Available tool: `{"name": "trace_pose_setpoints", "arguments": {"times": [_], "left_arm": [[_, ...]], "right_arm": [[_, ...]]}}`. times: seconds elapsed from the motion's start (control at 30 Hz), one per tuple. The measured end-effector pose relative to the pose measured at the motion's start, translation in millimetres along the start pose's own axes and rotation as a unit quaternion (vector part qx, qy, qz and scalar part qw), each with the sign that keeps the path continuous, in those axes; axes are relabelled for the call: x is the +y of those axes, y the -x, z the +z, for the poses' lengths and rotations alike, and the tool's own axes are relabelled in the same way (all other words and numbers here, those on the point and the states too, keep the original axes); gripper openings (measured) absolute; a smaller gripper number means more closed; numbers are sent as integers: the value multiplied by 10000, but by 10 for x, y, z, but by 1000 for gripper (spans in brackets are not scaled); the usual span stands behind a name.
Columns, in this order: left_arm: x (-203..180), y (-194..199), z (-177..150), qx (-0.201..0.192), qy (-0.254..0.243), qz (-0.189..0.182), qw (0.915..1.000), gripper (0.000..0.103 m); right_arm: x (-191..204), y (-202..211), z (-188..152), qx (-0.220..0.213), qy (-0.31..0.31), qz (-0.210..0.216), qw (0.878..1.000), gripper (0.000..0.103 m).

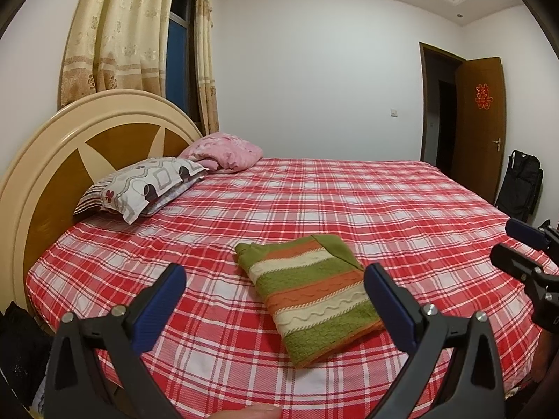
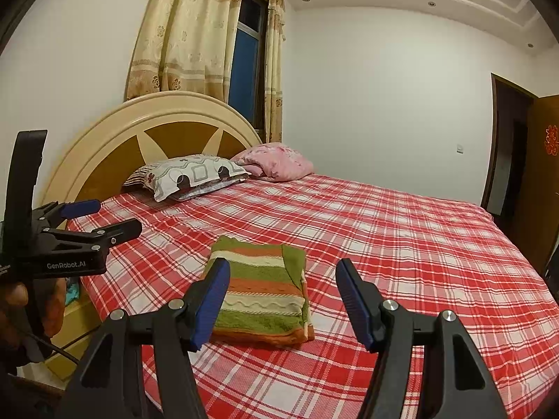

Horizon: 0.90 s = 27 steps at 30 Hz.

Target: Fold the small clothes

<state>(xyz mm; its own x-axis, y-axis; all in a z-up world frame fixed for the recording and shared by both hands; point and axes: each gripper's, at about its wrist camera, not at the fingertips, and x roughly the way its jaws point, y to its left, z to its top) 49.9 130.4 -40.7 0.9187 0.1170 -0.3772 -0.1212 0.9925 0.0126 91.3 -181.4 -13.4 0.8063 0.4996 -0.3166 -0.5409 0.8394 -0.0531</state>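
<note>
The folded striped sweater [image 1: 311, 293] lies flat on the bed [image 1: 401, 209], on the red plaid sheet near its front edge. The left tongs [image 1: 276, 279] stand open above it and hold nothing. The right tongs [image 2: 283, 282] are open and empty too, their left pad hiding the sweater's near corner. The hand [image 2: 21, 307] gripping the left tongs is cut off at the frame edge.
</note>
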Motion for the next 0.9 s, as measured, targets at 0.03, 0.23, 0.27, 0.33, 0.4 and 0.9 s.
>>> {"name": "trace_pose_setpoints", "arguments": {"times": [0.03,0.23,0.27,0.33,0.4,0.9], "left_arm": [[0,-2,0,-1,-2,0,10000,103],[17,0,-2,-7,-1,21,10000,103],[18,-2,-2,-1,0,11,10000,103],[26,2,-4,7,2,28,10000,103],[38,0,-1,19,-3,50,10000,103],[99,-175,-60,282,83,101,9995,103]], "right_arm": [[-5,9,-6,-8,-7,0,10000,64],[-17,1,-17,0,-7,16,10000,64],[-19,-3,-19,6,-7,19,10000,64],[-20,-10,-20,23,-3,33,10000,64],[-11,-12,-22,28,12,40,10000,64],[-5,-42,-76,106,26,66,9999,64]]}}
